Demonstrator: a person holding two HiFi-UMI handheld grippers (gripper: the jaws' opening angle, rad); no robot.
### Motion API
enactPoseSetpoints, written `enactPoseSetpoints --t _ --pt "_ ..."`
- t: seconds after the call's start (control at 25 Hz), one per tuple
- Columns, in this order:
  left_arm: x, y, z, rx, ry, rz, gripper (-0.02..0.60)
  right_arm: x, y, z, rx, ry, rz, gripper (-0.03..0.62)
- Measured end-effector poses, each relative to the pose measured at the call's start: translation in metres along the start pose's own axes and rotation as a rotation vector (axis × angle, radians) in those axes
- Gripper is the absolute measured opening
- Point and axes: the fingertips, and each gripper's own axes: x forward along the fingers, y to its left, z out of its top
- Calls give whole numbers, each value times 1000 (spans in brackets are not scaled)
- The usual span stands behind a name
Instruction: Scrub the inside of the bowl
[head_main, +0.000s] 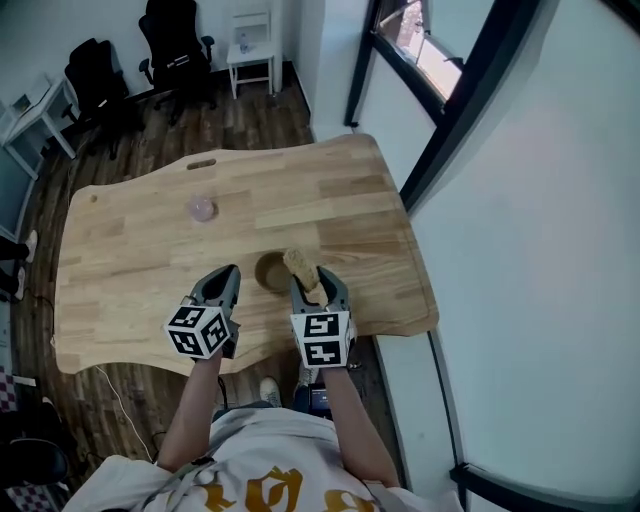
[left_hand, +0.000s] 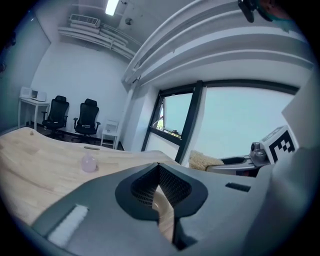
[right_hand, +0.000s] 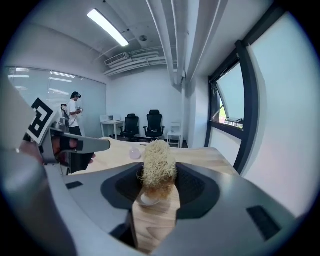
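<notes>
While the right hand-held gripper (right_hand: 159, 176) is clamped on a straw-coloured fibrous scrubber (right_hand: 159, 159), jaws pressed against its lower part, the upper tuft stands clear above the tips.

Left hand-held gripper (left_hand: 159, 167): jaws brought together, tips meeting, nothing between them. A brown curve shows through the gap behind the tips.

Head view: both grippers are held side by side over the near edge of the table (head_main: 140, 260), each by a bare forearm. The bowl (head_main: 268, 274), small, round and brown, sits on the table between the two sets of tips. The left tips are just beside its left rim and the right tips are at its right rim. The scrubber lies over the right rim; contact with the bowl's inside cannot be made out.

Farther out, a small pale pink translucent ball (head_main: 202, 209) rests on the table, well apart from the bowl, toward the far left. A slot is cut near the table's far edge.

Beyond the table are a dark wood floor, two black office chairs (head_main: 175, 50) and a small white side table (head_main: 250, 55). A dark-framed window runs along the right wall. The right gripper view shows a person (right_hand: 75, 114) standing at the far left.
</notes>
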Motion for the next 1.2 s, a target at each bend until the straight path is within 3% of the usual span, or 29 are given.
enactPoseSetpoints --t 0.36,0.68,0.96,1.2 --pt "-42 -19 -5 -17 -7 -46 2 -60 10 -15 29 -3 -98 181" --pt "-49 -50 6 61 -26 -68 2 -73 11 -10 27 -34 -55 181" --pt "-50 -76 -3 -8 -1 -138 2 -85 3 -10 17 -41 -37 181" --pt "-51 -83 -4 2 -2 -137 2 -88 -7 -12 37 -48 -38 181"
